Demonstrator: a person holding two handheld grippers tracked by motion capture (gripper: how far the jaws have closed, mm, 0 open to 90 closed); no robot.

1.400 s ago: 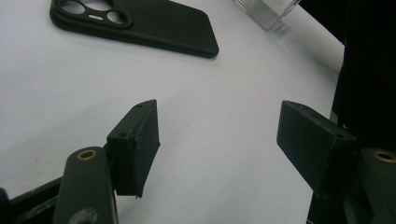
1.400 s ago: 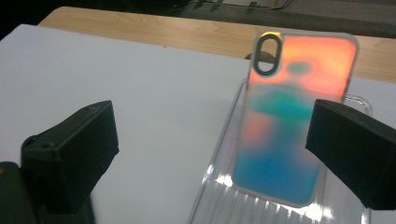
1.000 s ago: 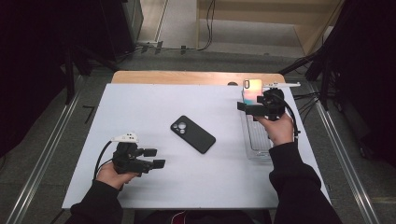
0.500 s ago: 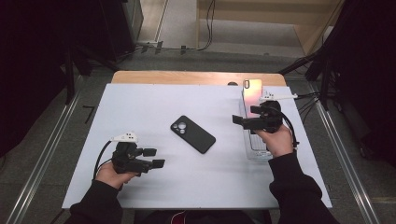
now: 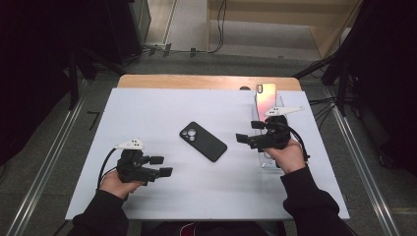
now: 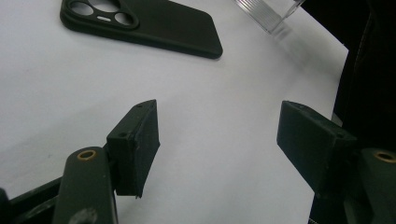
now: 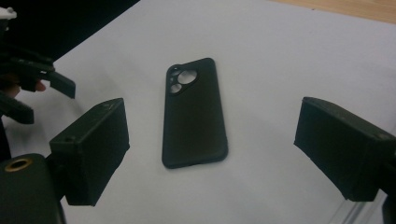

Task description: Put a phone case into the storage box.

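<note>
A black phone case (image 5: 203, 141) lies camera-cutouts up in the middle of the white table (image 5: 147, 113). My right gripper (image 5: 247, 132) hovers just right of it and points left at it. In the right gripper view the case (image 7: 194, 112) lies ahead of the jaws, apart from them. The right gripper (image 7: 212, 126) is open with nothing between its pads, and its jaws have just been closing. My left gripper (image 5: 162, 165) rests near the front left, open and empty. The left gripper view has the case (image 6: 144, 25) farther off, beyond the left gripper (image 6: 219, 140).
A phone with a pink, shiny back (image 5: 265, 96) leans on a clear stand (image 5: 268, 161) behind my right hand. The stand's corner (image 6: 271, 11) appears at the top of the left gripper view. A wooden strip (image 5: 196, 81) runs along the table's far edge.
My right gripper has moved left, away from the clear stand and toward the phone case. The left hand has stayed where it was.
</note>
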